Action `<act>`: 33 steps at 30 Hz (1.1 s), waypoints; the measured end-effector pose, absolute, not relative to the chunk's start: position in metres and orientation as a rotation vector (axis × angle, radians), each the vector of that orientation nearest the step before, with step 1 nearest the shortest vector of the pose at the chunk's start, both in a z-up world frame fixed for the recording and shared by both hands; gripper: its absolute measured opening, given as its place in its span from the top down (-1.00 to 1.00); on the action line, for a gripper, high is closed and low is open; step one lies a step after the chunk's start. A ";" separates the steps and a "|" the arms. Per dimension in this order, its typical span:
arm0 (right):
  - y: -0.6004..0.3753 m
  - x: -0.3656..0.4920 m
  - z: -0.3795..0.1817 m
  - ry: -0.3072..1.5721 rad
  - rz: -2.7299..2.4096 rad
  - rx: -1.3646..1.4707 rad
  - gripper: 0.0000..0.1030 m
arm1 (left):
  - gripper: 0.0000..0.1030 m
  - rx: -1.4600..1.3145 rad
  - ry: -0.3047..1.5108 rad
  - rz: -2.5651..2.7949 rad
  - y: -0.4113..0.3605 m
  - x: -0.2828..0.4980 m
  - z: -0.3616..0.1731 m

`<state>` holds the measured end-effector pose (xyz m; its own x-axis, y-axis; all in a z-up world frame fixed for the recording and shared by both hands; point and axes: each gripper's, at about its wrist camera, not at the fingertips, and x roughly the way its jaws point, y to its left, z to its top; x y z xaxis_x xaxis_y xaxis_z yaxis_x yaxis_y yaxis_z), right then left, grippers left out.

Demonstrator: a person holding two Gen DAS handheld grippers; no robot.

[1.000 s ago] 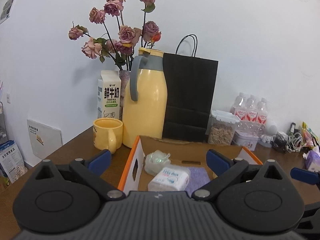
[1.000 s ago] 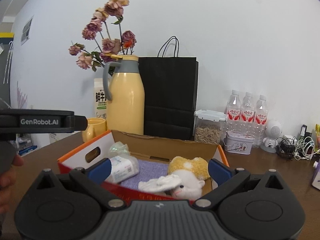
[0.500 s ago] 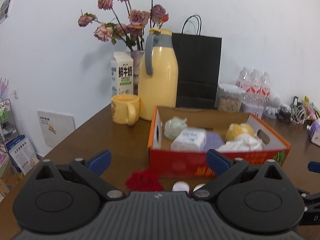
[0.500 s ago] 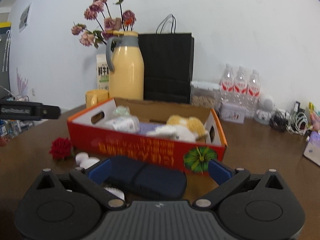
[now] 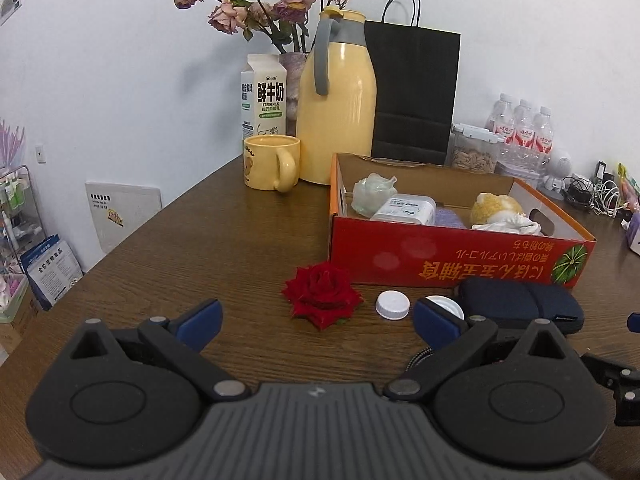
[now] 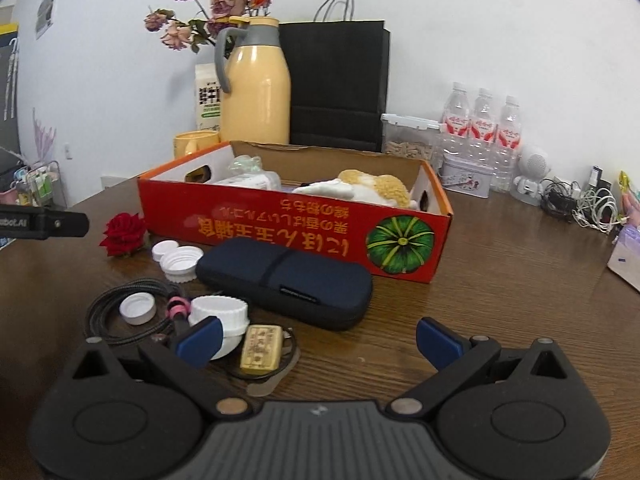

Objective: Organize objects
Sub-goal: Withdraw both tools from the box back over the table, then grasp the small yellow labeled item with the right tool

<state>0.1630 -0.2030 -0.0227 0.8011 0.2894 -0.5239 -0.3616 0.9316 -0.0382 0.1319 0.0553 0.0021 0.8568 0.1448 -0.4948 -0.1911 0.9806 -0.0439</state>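
Both wide open and empty above a brown table (image 5: 224, 240): left gripper (image 5: 316, 320) at bottom of its frame, right gripper (image 6: 318, 338) likewise. Nearest in the right view, lower left: small gold block (image 6: 261, 350), coiled cable (image 6: 116, 312), white caps (image 6: 218, 312), all light; caps likely slippery, best pinched across the rim. Mid-frame, dark zip case (image 6: 286, 280), probably semi-stiff, best gripped across its narrow width. Left of centre, a soft, crushable red rose (image 5: 322, 294). Beyond, red box (image 6: 296, 230) holding plush toy (image 6: 372, 190) and tissue pack (image 5: 408, 209).
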 end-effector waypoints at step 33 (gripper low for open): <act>-0.193 0.162 -0.032 0.533 0.502 -0.105 0.79 | -1.00 -0.078 0.550 0.132 0.043 0.130 -0.004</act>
<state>0.1624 -0.1925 -0.0320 0.7439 0.4304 -0.5112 -0.4838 0.8746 0.0324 0.1299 0.0429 -0.0043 0.8443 0.1042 -0.5257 -0.1461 0.9885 -0.0387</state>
